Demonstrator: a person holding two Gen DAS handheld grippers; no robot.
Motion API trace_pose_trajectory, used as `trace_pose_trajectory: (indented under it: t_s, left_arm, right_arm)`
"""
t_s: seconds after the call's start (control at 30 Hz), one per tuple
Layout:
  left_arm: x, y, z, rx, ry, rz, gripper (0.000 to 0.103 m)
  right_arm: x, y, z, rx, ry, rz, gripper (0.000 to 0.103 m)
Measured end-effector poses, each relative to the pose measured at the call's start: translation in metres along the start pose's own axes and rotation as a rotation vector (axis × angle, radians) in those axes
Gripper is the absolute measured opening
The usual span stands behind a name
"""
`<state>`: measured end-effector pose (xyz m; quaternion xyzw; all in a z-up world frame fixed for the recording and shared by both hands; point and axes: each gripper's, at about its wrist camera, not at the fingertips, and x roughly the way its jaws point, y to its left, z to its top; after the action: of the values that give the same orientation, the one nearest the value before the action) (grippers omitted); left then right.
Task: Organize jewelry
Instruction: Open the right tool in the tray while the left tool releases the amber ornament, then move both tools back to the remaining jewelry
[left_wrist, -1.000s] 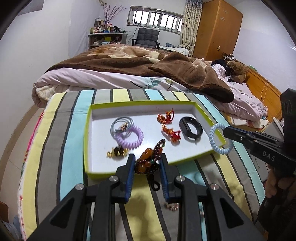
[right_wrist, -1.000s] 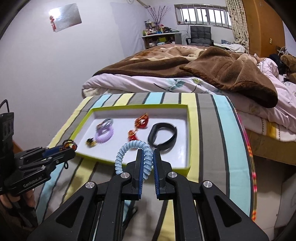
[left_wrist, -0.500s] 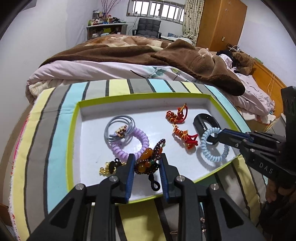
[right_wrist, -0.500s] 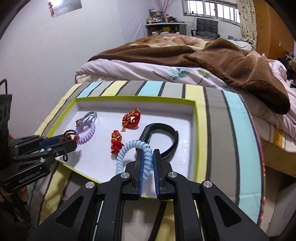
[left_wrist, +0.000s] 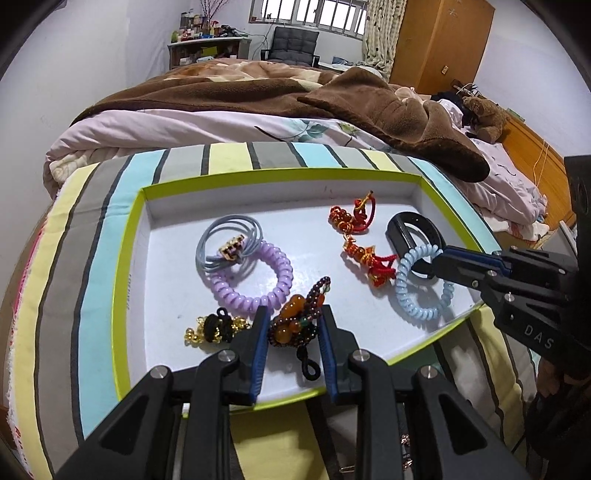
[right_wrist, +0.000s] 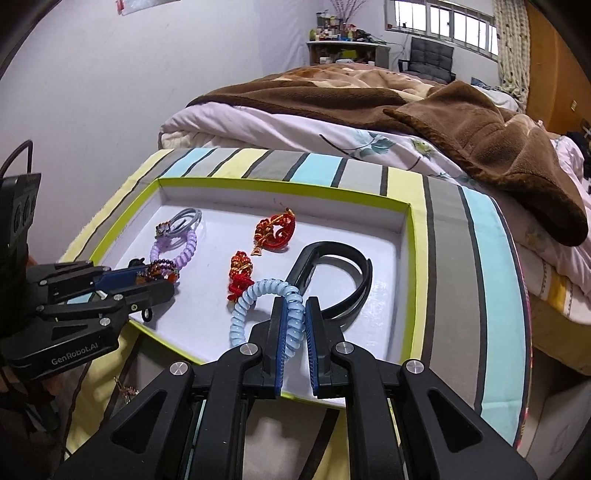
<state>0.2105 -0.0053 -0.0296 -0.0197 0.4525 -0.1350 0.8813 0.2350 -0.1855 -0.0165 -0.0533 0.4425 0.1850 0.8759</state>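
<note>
Left gripper (left_wrist: 293, 325) clamped on amber-and-dark beaded bracelet (left_wrist: 295, 321); right gripper (right_wrist: 294, 317) pinching pale-blue spiral hair tie (right_wrist: 258, 299), both over green-rimmed white tray (left_wrist: 125, 258).

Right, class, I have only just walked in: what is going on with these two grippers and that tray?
A person is sorting jewelry into a green-rimmed tray on a striped cloth. The left gripper is shut on a brown bead bracelet, held low over the tray's near edge. The right gripper is shut on a blue coil band, also over the tray, beside a black band. A purple coil band, grey hair ties and red knots already lie inside.
</note>
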Motion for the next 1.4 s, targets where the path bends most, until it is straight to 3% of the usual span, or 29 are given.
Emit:
trace_pose_trajectory:
  t_s: [0.37, 0.53, 0.67, 0.73, 0.77, 1.07, 1.4]
  left_arm:
    - [0.000, -0.001, -0.001, -0.016, -0.003, -0.009, 0.028]
    - [-0.001, 0.000, -0.001, -0.012, -0.004, -0.008, 0.029]
    - [-0.005, -0.002, -0.002, -0.004, -0.012, -0.005, 0.040]
    - [-0.008, -0.003, -0.002, -0.004, -0.013, -0.010, 0.041]
    - [-0.010, -0.003, -0.003, -0.007, -0.017, -0.011, 0.041]
    - [-0.045, -0.007, -0.013, -0.012, -0.084, -0.027, 0.044]
    - [-0.085, 0.002, -0.048, -0.062, -0.131, -0.027, 0.046]
  right_arm:
    - [0.001, -0.003, 0.003, -0.005, 0.023, 0.006, 0.012]
    - [0.002, -0.003, 0.001, -0.008, 0.035, -0.001, 0.021]
    - [0.000, -0.001, 0.000, -0.013, 0.030, 0.004, 0.025]
    - [-0.005, -0.001, -0.001, -0.010, 0.016, 0.009, 0.039]
    - [-0.008, 0.000, -0.002, -0.006, 0.004, 0.011, 0.040]
    - [-0.049, 0.008, -0.021, 0.023, -0.066, 0.053, 0.041]
    - [-0.071, 0.038, -0.072, 0.063, -0.074, 0.183, 0.041]
